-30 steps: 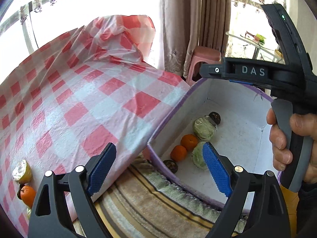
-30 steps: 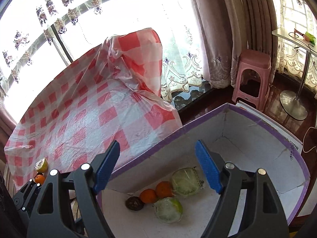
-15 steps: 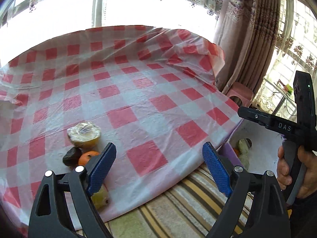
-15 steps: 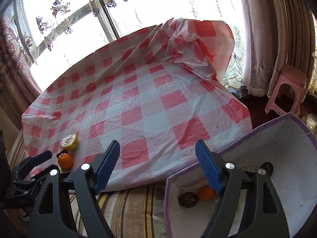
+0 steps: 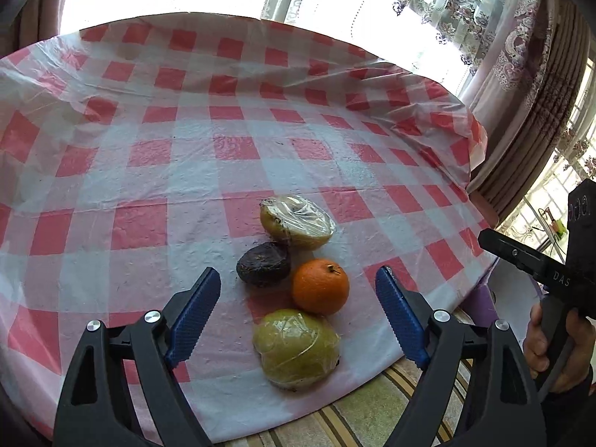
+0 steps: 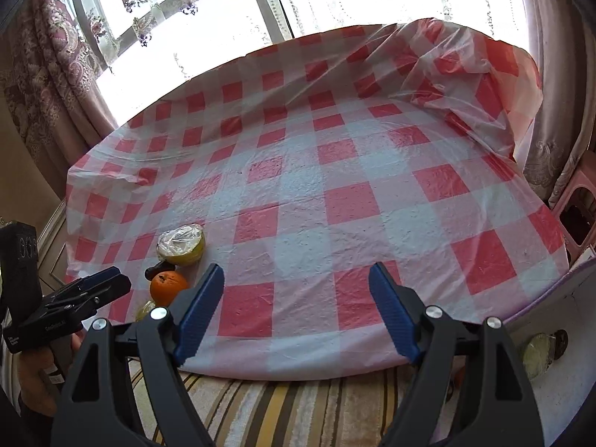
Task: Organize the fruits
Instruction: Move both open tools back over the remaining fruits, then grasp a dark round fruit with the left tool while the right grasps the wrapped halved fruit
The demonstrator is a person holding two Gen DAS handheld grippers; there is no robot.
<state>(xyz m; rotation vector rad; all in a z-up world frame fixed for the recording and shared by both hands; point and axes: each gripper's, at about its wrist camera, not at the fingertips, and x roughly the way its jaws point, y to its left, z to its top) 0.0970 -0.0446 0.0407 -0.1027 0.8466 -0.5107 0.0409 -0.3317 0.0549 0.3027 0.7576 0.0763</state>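
Now left gripper [image 5: 298, 311] faces fruit cluster [image 5: 294, 283], not box.

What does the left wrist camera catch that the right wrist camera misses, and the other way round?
Only the left wrist view shows the whole wrapped green fruit nearest the table edge and the full dark fruit. Only the right wrist view shows fruit already in the white box, including a wrapped green one. Both show the checked tablecloth, the orange and the wrapped half fruit, and each shows its own jaws open and empty.
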